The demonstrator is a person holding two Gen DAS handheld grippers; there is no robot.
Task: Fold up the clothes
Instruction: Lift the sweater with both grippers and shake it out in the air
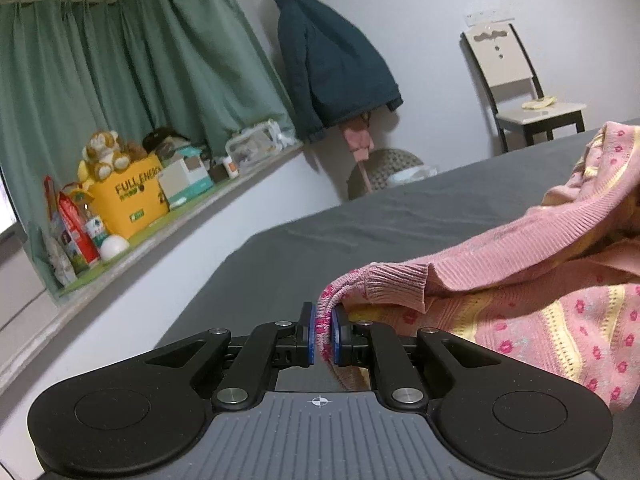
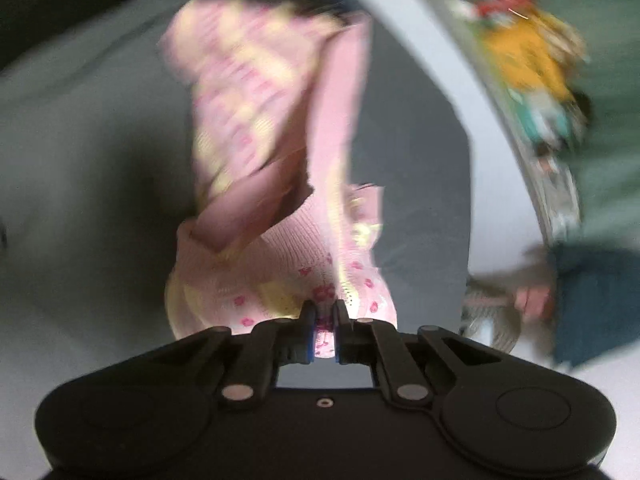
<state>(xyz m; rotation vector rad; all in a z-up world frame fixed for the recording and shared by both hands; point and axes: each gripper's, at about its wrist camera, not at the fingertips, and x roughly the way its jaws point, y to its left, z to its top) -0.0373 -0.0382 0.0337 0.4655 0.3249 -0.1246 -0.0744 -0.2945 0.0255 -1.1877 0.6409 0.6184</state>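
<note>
Pink knit sweater [image 1: 500, 280] with yellow bands and red flowers, held up over the grey bed [image 1: 320, 232]. Left gripper [image 1: 323, 332] is clamped on a patterned edge near a ribbed cuff; right gripper [image 2: 324, 330] is likewise clamped on the knit. Right view is motion-blurred. Green curtain [image 1: 120, 72] hangs behind.

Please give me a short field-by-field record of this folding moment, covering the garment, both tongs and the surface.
garment: pink knit sweater with yellow bands and flower dots, partly lifted
left tongs: shut on a sweater edge
right tongs: shut on sweater fabric
surface: grey bed
right view: motion-blurred, details unclear
background: green curtain, dark jacket hanging on the wall, chair
</note>
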